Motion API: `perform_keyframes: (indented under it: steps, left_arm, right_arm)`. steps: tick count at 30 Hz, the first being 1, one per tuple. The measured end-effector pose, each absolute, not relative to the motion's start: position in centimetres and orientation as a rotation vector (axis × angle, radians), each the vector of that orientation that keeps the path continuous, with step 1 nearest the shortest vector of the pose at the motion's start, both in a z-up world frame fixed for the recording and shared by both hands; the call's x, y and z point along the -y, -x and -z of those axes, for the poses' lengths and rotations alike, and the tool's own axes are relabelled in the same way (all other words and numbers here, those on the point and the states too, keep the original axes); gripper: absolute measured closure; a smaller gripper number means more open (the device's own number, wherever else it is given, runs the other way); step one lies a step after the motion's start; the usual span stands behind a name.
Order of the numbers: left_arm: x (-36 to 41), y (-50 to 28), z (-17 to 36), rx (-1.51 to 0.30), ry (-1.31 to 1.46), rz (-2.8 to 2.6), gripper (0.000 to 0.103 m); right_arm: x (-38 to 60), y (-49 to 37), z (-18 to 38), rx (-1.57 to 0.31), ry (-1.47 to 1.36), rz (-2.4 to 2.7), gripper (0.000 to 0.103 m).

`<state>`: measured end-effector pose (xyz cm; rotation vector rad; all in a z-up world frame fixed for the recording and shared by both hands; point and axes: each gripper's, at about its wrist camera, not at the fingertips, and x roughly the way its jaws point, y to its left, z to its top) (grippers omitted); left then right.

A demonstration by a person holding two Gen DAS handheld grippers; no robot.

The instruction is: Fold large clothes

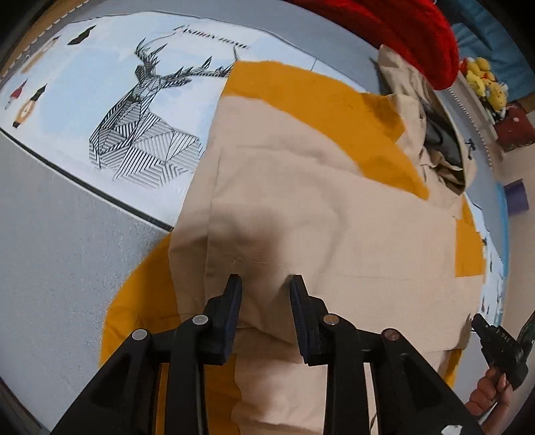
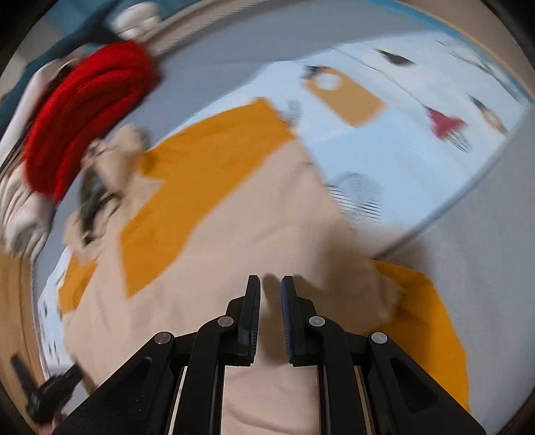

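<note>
**Both tongs over a beige and mustard garment on a printed cover**

The left tongs [image 1: 265, 284] point steeply down with their pads apart; beige cloth bulges up between the fingers, but the pads do not visibly press on it. The right tongs [image 2: 270, 284] stand with a narrow gap between their blue-ribbed pads, cloth showing in that gap; whether they pinch it cannot be told through the blur.

Under both lies the garment [image 1: 317, 200], beige with mustard-yellow panels, spread mostly flat, its crumpled hood or collar end [image 1: 444, 140] at the far side. In the left wrist view a hand [image 1: 488, 395] grips the handle of the other tool at the lower right edge.

The garment rests on a pale blue printed cover [image 1: 100, 67] bearing a geometric striped deer head [image 1: 147, 110]. Above the antlers runs a line of capitals that seems to read "FASHION HOME" [image 1: 214, 35], though the letters are small. Little figure motifs dot the print's edge. Beyond the hood sit a red knitted bundle [image 1: 401, 30] and yellow plush toys [image 1: 485, 80].
</note>
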<state>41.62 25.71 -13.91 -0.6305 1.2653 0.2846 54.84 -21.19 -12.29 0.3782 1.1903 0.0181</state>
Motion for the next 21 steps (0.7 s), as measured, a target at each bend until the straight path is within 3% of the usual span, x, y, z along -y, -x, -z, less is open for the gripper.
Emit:
perform_keyframes:
  steps: [5, 9, 21]
  left_arm:
    - [-25.0, -41.8, 12.3, -1.210, 0.589, -0.255, 0.075]
    - [-24.3, -42.2, 13.2, -1.252, 0.571, -0.259, 0.074]
    - [-22.4, -41.5, 10.0, -1.153, 0.473, -0.253, 0.074]
  right_arm:
    - [20.3, -55.2, 15.4, -1.351, -0.338, -0.027, 0.089]
    - [19.8, -54.9, 15.2, -1.352, -0.283, -0.034, 0.089]
    - [13.9, -52.1, 5.9, -1.001, 0.083, -0.141, 0.089]
